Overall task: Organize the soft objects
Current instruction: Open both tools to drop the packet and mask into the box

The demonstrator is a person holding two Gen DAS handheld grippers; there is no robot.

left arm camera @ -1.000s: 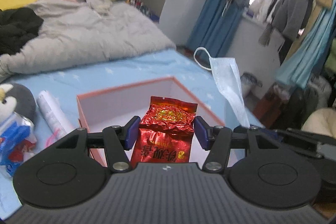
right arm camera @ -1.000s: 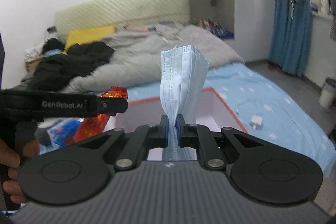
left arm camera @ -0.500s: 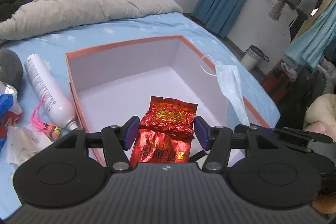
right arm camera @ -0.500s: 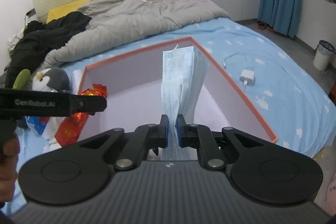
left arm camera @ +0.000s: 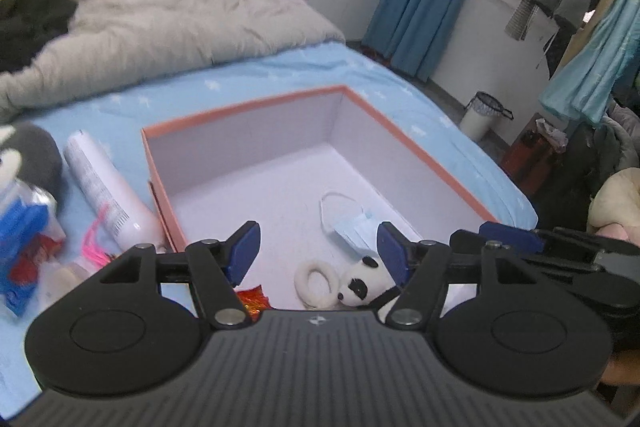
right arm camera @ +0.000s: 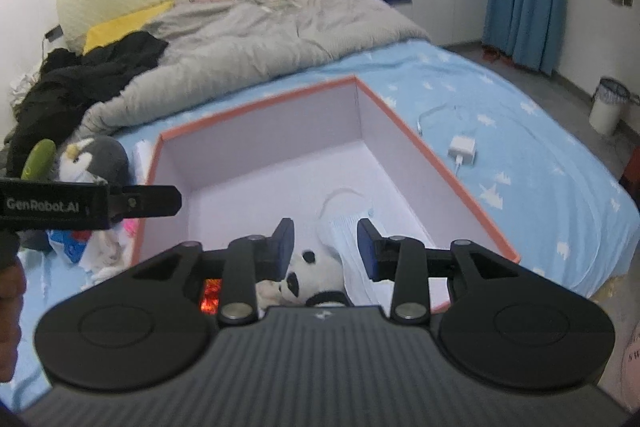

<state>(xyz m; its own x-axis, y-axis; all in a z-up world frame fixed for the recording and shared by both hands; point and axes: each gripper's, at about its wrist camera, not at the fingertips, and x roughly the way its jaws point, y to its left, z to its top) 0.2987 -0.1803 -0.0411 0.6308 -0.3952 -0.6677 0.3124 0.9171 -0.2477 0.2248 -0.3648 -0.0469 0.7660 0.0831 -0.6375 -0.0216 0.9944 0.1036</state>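
Observation:
An orange-rimmed box (left arm camera: 404, 139) with a white inside sits on the blue bed; it also shows in the right wrist view (right arm camera: 424, 147). Inside lie a blue face mask (left arm camera: 352, 231) (right arm camera: 348, 227), a panda plush (left arm camera: 360, 287) (right arm camera: 316, 277) and a red foil packet (left arm camera: 252, 297) (right arm camera: 210, 297), the packet mostly hidden behind the gripper bodies. My left gripper (left arm camera: 316, 251) is open and empty above the box's near end. My right gripper (right arm camera: 326, 247) is open and empty above the mask and panda.
Left of the box lie a white spray bottle (left arm camera: 104, 187), a penguin plush (left arm camera: 24, 155) (right arm camera: 96, 159), a blue packet (left arm camera: 20, 239) and a pink tasselled item (left arm camera: 96, 239). A white charger (right arm camera: 462, 151) lies to the right. A grey duvet (left arm camera: 160, 27) fills the far bed.
Both grippers opened. The red packet dropped from the left gripper and the mask from the right; both now lie in the box. Both views tilted up slightly.

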